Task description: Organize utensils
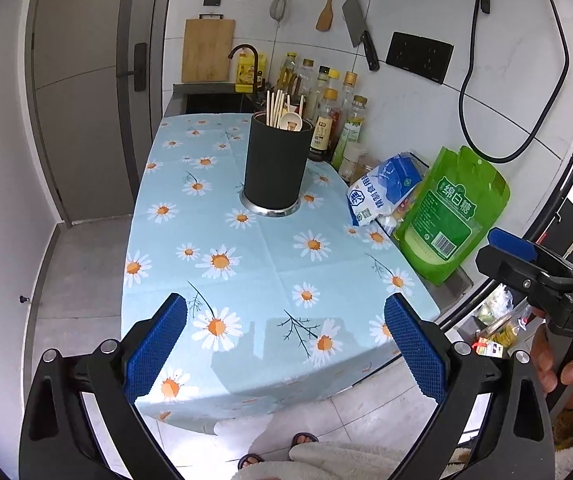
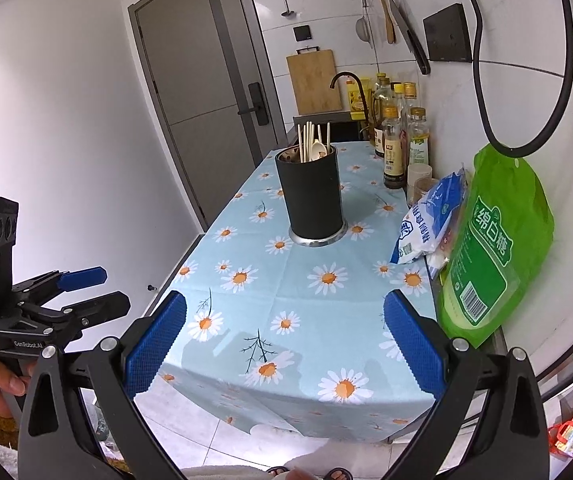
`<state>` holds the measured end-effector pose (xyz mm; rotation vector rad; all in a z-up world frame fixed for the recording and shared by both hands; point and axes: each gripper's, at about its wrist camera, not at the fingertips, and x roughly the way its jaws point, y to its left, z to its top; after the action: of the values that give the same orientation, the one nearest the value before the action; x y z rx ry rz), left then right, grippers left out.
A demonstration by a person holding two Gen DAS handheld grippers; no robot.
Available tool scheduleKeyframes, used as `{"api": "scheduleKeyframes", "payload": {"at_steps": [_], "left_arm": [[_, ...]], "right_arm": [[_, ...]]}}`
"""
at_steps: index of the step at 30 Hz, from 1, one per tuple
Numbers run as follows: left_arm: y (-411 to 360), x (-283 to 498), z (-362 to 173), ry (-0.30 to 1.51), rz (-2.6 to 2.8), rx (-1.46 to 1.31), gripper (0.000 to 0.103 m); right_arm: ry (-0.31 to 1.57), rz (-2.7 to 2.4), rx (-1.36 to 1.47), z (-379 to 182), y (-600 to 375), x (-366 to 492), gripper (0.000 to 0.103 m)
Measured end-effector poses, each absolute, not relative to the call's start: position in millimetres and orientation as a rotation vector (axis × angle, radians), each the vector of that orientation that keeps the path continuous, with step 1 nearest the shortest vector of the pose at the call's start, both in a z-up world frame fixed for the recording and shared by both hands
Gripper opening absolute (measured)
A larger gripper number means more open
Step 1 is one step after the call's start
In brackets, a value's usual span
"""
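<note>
Counter (image 1: 246,280) under a daisy cloth filled the frame's middle. Black holder (image 1: 276,164) stood upright at centre, slightly above mid-frame, on a metal base ring; it looked rigid, smooth-sided and probably steady. Chopsticks (image 1: 275,110) and a pale spoon (image 1: 291,122) stuck out of its top: likely light, stiff, thin and slick, best pinched high on the shafts. Left gripper (image 1: 286,340) and right gripper (image 2: 286,340) both gaped wide at the bottom edge, holding nothing, well short of the holder.

Tablecloth (image 1: 270,264) front clear; holder (image 1: 275,164) mid-table, bags (image 2: 498,256) & bottles (image 2: 396,144) block wall side.
</note>
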<state>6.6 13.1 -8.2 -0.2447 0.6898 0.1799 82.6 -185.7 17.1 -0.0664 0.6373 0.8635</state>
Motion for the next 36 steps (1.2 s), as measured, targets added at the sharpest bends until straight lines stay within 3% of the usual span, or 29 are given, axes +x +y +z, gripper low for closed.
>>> {"api": "scheduleKeyframes", "payload": {"at_steps": [36], "left_arm": [[7,21,-10,0.714,0.181,-0.243,0.096]], "right_arm": [[0.691,0.866,-0.079,7,-186,93,0.098]]}}
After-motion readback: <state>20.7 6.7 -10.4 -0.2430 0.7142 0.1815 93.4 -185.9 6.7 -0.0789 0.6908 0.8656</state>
